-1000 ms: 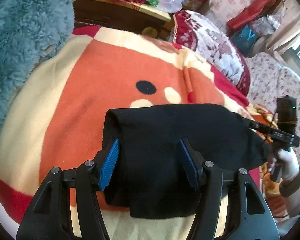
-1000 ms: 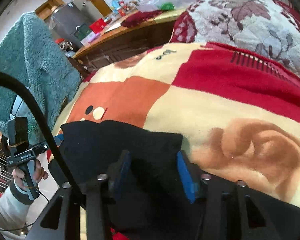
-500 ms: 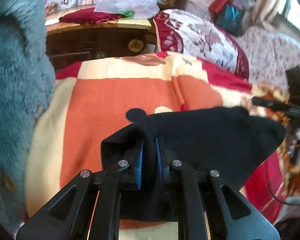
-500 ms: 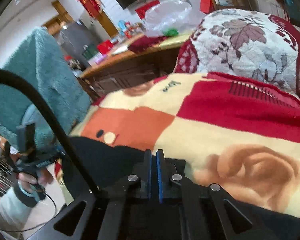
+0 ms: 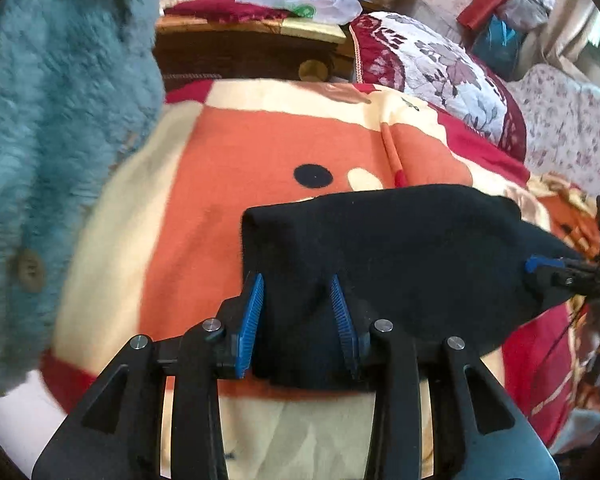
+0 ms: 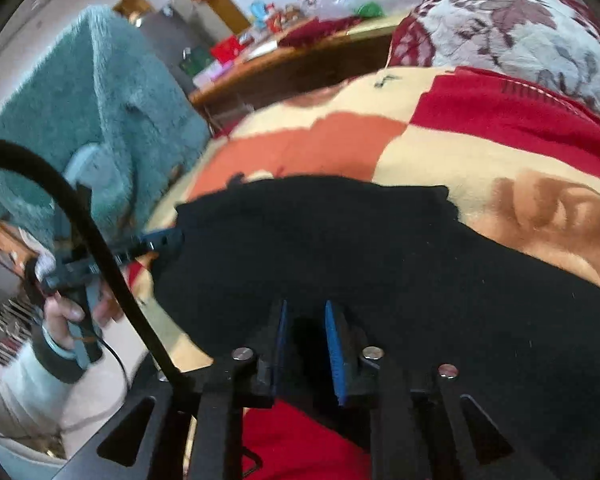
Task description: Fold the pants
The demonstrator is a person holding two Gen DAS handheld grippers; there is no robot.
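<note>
The left tongs [image 5: 298,312] are opening astride one end of the folded black pants [image 5: 400,264] on the blanket-covered bed [image 5: 260,152]; the right tongs [image 6: 306,344] are opening at the other end, probably letting the fold settle.

Daylight lit the room brightly and evenly, with soft shadows. Both fisheye views bowed hard toward dark, vignetted corners. Motion blur smeared the teal fleece [image 5: 56,128] left of the left gripper [image 5: 298,322]; the black pants [image 6: 340,248] showed almost no detail.
</note>
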